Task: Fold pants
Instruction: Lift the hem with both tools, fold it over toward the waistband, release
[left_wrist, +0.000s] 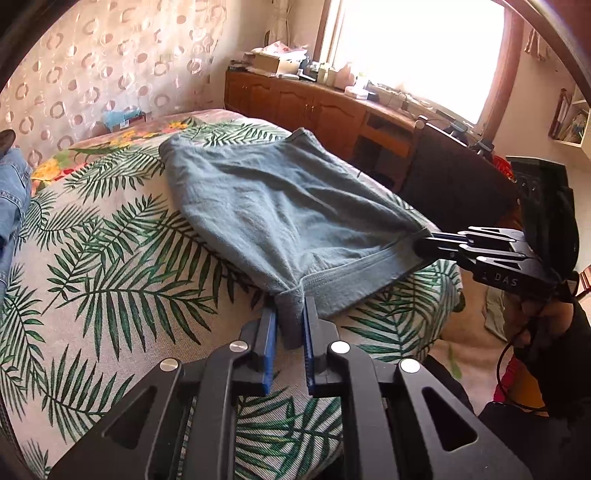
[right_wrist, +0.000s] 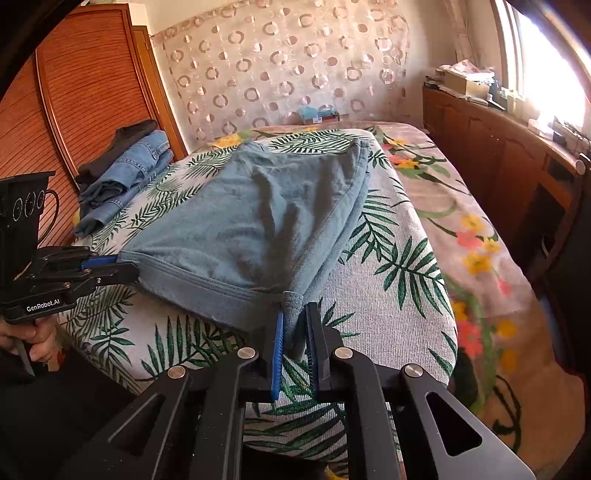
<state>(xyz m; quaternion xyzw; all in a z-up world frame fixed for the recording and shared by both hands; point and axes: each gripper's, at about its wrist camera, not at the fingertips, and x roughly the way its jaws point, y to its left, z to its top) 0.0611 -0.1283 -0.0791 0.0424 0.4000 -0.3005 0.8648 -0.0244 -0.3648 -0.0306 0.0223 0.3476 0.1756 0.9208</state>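
Left gripper (left_wrist: 290, 325): blue-padded jaws pinch left waistband corner of pants.
Pants (left_wrist: 258, 206): grey-blue, soft fleecy knit, ribbed waistband stretched taut; legs lie on leaf-print bedspread (left_wrist: 110, 277).
Right gripper (right_wrist: 295, 325): jaws nearly closed, clamping right waistband corner.

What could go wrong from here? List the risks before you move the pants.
1. Each gripper, left gripper and right gripper, pinches only a small waistband corner of the blue-grey pants; a hard pull could slip one free.
2. The pants lie near the bed edge, so a dropped corner may slide off.
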